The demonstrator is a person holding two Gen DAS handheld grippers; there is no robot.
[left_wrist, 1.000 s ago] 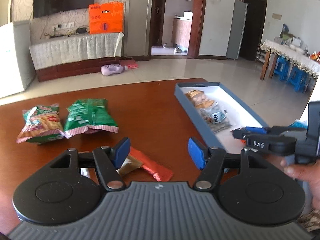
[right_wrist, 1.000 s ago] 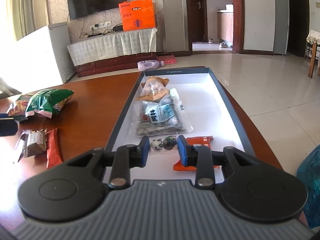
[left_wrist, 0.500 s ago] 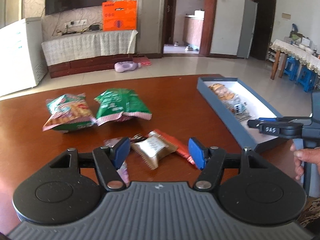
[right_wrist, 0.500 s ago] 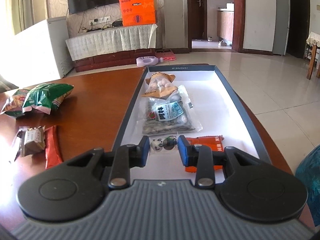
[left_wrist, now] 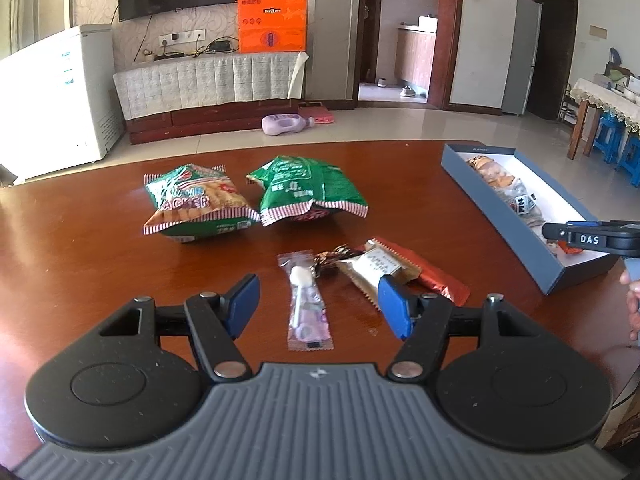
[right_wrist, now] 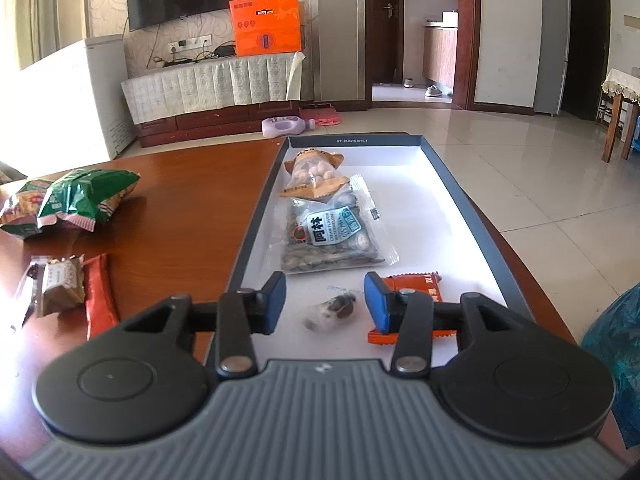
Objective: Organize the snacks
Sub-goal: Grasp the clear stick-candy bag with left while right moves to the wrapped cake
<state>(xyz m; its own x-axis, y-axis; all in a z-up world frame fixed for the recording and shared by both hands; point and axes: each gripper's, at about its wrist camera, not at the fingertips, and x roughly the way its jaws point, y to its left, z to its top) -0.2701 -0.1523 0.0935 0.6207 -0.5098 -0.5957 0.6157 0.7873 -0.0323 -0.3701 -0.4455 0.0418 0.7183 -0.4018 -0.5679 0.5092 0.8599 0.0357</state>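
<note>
My left gripper (left_wrist: 318,306) is open above the brown table, with a clear lollipop packet (left_wrist: 306,304) lying between its fingers. Beside it lie a beige bar (left_wrist: 376,270) and a red bar (left_wrist: 432,274). Two green snack bags (left_wrist: 196,202) (left_wrist: 308,190) lie farther back. My right gripper (right_wrist: 324,300) is open over the near end of the blue box (right_wrist: 256,216). A small candy (right_wrist: 332,310) lies blurred between its fingers. The box also holds a nut packet (right_wrist: 316,174), a seed packet (right_wrist: 332,236) and an orange bar (right_wrist: 416,284).
The blue box (left_wrist: 500,216) shows at the table's right in the left wrist view, with the right gripper (left_wrist: 592,238) over its near end. A teal bag (right_wrist: 616,360) is at the right edge. The round table edge curves just past the box.
My right gripper opened and the small candy it held now lies in the box. My left gripper swung left and back, bringing the lollipop packet between its fingers.
</note>
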